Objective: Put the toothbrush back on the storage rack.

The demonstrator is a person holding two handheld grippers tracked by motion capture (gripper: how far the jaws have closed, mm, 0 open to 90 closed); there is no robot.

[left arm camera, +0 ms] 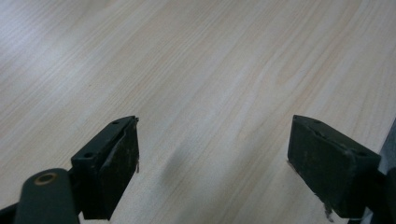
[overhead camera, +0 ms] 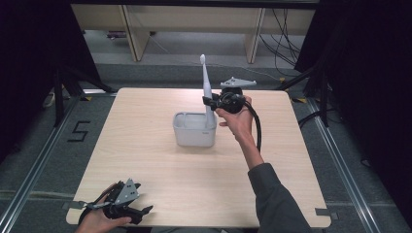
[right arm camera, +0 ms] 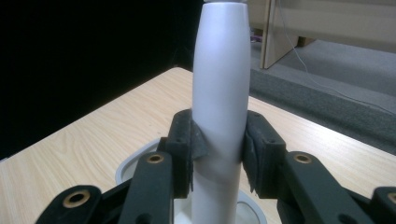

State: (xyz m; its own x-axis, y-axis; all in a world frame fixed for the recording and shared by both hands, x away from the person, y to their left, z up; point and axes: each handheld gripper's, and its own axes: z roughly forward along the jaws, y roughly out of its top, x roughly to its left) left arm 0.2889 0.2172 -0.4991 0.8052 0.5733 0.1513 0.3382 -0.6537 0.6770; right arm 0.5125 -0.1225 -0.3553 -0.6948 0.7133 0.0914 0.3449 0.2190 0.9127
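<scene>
A white electric toothbrush (overhead camera: 207, 87) stands upright, its lower end down inside a pale grey rectangular holder (overhead camera: 187, 138) at the middle of the wooden table. My right gripper (overhead camera: 210, 101) is shut on the brush's handle (right arm camera: 219, 84) from the right side, both pads pressed against it; the holder's rim (right arm camera: 128, 169) shows just below. My left gripper (overhead camera: 141, 213) rests near the table's front left corner. Its jaws stand wide open over bare wood, with nothing between the fingers (left arm camera: 112, 168).
The table (overhead camera: 145, 165) stands on a grey floor with a metal rail along each side. Wooden furniture legs (overhead camera: 136, 34) and cables (overhead camera: 284, 34) lie beyond the far edge. Black curtains hang at both sides.
</scene>
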